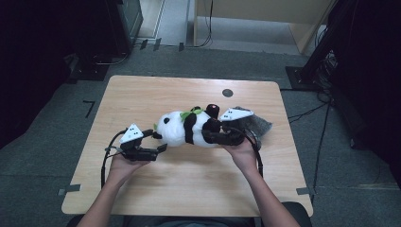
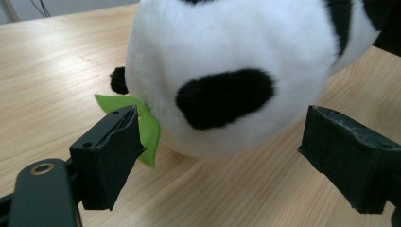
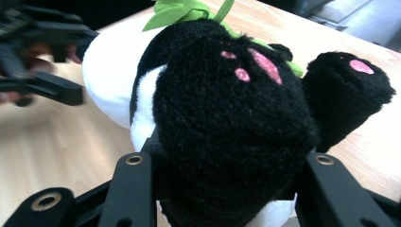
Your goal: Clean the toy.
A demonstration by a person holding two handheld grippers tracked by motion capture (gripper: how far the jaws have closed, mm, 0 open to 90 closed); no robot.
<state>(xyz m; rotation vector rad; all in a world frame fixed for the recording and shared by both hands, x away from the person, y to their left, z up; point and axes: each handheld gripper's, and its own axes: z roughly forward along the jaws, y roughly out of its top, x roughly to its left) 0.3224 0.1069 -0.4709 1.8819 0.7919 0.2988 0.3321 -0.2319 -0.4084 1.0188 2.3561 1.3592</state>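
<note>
Panda toy [image 1: 187, 127] lies on its side near the middle of the counter [image 1: 142, 94]. Right gripper [image 1: 226, 137] has its jaws clamped on a black foot of the toy. Left gripper [image 1: 158, 149] waits just beside the white head, jaws spread wide, gripping nothing.

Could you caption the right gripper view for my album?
Right gripper clamps a plush panda's black foot above the table.
</note>
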